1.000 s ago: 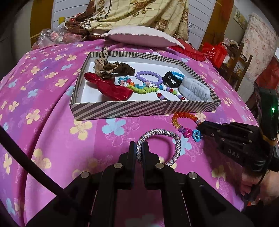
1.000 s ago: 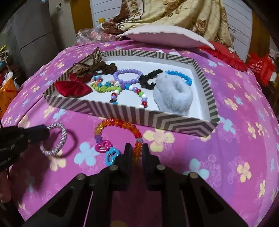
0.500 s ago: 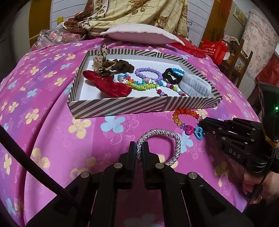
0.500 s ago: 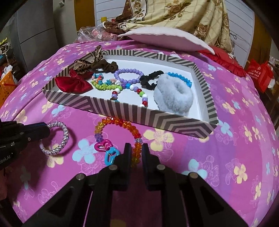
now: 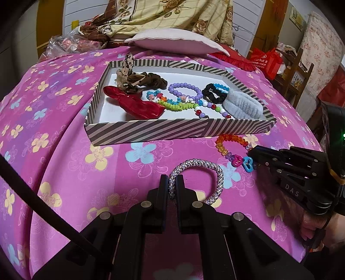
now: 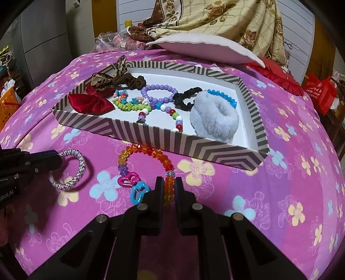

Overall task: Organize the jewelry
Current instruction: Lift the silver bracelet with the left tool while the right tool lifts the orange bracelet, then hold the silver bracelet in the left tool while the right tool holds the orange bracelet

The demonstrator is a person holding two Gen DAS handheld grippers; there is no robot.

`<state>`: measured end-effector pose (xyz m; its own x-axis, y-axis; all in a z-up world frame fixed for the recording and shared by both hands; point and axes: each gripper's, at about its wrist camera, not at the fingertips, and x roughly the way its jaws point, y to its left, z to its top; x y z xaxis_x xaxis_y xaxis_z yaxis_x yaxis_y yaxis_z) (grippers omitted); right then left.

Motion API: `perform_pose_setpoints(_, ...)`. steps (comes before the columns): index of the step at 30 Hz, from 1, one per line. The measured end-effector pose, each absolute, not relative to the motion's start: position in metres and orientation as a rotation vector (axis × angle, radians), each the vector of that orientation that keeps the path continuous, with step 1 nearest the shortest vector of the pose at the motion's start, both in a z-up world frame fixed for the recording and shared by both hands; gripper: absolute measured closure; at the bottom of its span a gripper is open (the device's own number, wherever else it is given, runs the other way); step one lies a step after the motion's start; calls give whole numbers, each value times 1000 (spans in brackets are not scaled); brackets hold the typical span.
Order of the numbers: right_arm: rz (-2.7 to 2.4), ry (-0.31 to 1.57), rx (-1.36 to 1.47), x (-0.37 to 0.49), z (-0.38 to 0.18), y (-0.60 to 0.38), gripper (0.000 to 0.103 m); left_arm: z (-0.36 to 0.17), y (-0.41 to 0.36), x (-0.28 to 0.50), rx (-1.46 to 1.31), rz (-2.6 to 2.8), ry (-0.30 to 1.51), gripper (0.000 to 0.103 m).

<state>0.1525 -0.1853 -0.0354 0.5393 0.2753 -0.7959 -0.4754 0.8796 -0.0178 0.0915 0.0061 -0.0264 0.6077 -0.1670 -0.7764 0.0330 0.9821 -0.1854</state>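
My left gripper [image 5: 171, 183] is shut on a silver braided bracelet [image 5: 212, 170], held just above the pink flowered cloth; it also shows in the right wrist view [image 6: 73, 165]. My right gripper [image 6: 167, 185] is shut on an orange beaded bracelet [image 6: 148, 150] with pink and blue heart charms [image 6: 134, 187]; it shows in the left wrist view [image 5: 232, 140] too. A striped box [image 5: 172, 129] ahead holds a red bow [image 5: 138, 105], brown scrunchies, a purple bead bracelet [image 5: 185, 88], a black scrunchie, a grey fluffy scrunchie [image 6: 215, 118] and other beads.
A white cushion [image 5: 179, 42] and a yellow floral blanket [image 5: 172, 15] lie behind the box. A red bag [image 5: 267, 62] and wooden chair stand at the right. An orange basket [image 6: 8, 107] sits at the left, past the cloth's edge.
Both grippers, each holding its bracelet, have lifted slightly and drawn a little closer to the box. The items in the box have not moved.
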Motion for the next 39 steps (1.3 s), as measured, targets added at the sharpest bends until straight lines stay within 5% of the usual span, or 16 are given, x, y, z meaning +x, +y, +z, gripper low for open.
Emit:
perform_pose_setpoints(15,502,737,-124,118,11,-201,94,-28,7,93,-157,-113,913,103)
perform_pose_setpoints(39,494,744,-116,118,10,-201,94,-29,6,94,-153,-111,914,103)
